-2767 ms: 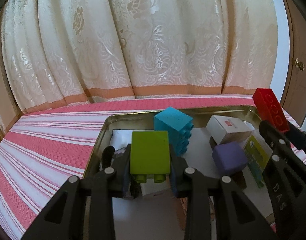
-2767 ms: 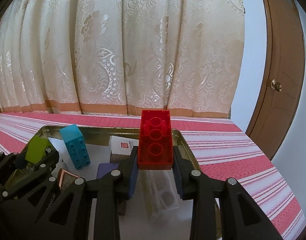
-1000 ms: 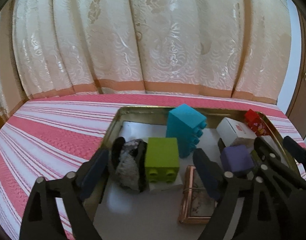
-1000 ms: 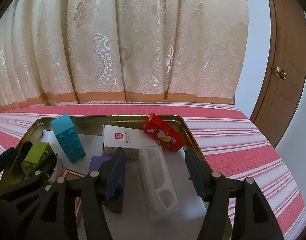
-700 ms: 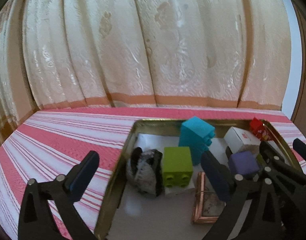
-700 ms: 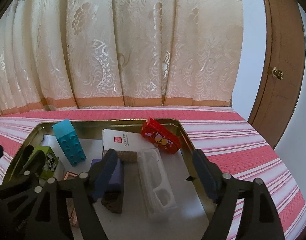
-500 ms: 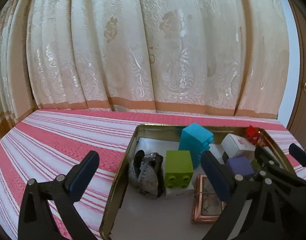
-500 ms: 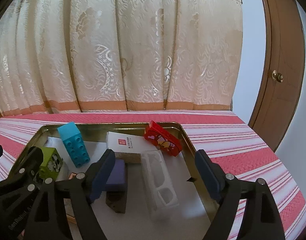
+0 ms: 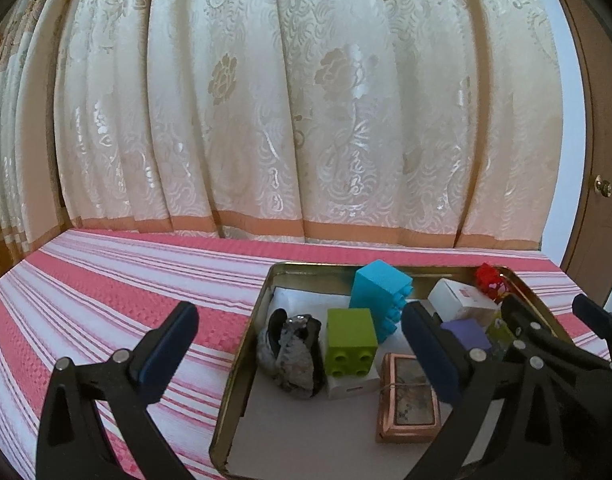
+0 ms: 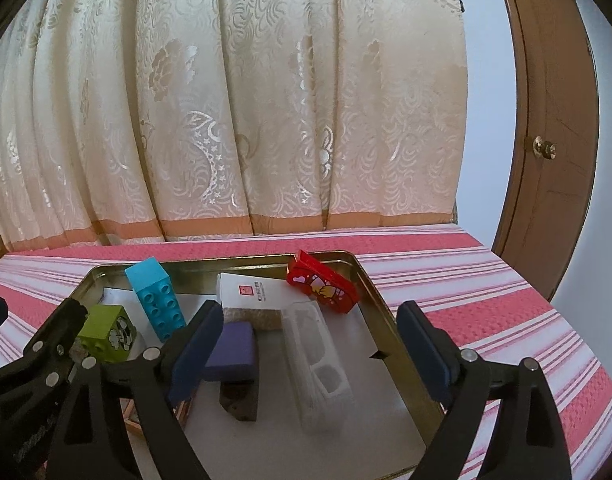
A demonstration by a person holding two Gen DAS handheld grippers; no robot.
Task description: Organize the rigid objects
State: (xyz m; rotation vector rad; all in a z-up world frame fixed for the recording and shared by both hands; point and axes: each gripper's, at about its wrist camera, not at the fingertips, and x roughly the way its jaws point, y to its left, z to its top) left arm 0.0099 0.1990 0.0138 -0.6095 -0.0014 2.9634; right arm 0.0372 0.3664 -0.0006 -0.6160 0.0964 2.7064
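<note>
A gold metal tray [image 9: 242, 360] [image 10: 376, 292] on the striped cloth holds the objects. A green brick [image 9: 351, 342] [image 10: 106, 332] rests on a small white box, beside a grey furry lump [image 9: 292, 354]. A blue brick [image 9: 380, 294] [image 10: 156, 296] stands upright behind it. A red brick [image 10: 322, 282] [image 9: 490, 282] leans in the far right corner. My left gripper [image 9: 298, 354] is open and empty, back from the tray's left side. My right gripper [image 10: 310, 344] is open and empty, above the tray's near right part.
Also in the tray: a white carton [image 10: 250, 292], a purple block [image 10: 234, 346] on a dark piece, a clear plastic insert [image 10: 320, 354] and a copper-framed picture [image 9: 408, 398]. A cream curtain [image 9: 306, 120] hangs behind the table. A wooden door [image 10: 554, 152] stands at right.
Both grippers let go of their bricks: the green one now sits on the white box, the red one in the tray's far corner. Both grippers opened wide and drew back.
</note>
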